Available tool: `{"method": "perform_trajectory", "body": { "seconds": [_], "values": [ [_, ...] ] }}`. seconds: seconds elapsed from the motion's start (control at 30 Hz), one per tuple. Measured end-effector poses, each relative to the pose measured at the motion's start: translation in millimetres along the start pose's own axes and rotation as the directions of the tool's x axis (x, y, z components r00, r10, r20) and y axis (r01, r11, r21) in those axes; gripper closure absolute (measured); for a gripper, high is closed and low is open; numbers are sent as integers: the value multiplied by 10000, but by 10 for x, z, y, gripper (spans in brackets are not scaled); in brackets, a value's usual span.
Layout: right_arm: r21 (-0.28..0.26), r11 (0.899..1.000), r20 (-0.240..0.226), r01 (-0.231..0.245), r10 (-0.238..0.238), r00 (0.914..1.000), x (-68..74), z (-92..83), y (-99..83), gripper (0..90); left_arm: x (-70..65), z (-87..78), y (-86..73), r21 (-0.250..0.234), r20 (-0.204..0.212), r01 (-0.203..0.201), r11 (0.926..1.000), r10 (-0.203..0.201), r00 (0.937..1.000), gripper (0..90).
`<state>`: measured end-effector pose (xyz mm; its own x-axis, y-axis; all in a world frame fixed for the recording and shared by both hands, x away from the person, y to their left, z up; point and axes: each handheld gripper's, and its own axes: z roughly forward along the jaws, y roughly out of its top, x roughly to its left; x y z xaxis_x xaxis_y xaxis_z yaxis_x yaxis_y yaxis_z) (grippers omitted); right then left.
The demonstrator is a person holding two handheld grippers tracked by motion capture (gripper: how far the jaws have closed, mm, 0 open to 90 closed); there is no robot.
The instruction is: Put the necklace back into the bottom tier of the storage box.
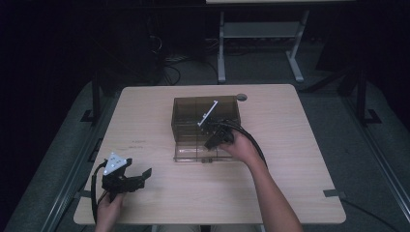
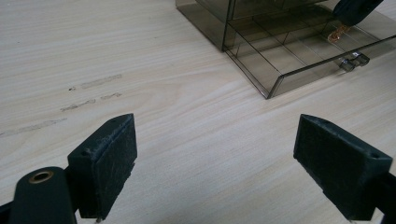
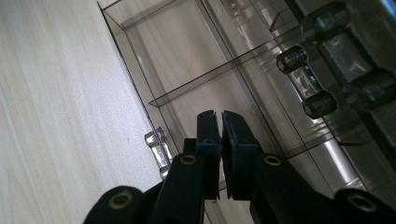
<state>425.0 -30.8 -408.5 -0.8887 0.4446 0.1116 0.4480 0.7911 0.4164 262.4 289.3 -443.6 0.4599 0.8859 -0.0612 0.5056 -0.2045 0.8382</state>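
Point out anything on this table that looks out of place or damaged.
Nothing looks damaged or spilled. The one thing not closed is the bottom drawer of the smoky plastic cabinet, pulled out toward the person. Faint scuff marks show on the table.

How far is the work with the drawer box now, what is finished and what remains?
Done: the bottom drawer of the smoky plastic box is pulled out. In hand: the right gripper, jaws nearly shut, hangs over the drawer's compartments; whether it holds anything is unclear. Left: the left gripper waits open above the bare table; the drawer is not yet closed.
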Motion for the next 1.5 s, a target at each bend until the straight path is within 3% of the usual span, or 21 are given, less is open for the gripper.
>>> {"method": "perform_trajectory", "body": {
  "seconds": [1.5],
  "values": [
    [158,9994,-14,-295,295,9996,-32,204,-42,845,5,-22,-10,-18,-2,40,10000,-40,10000,131]
  ]
}}
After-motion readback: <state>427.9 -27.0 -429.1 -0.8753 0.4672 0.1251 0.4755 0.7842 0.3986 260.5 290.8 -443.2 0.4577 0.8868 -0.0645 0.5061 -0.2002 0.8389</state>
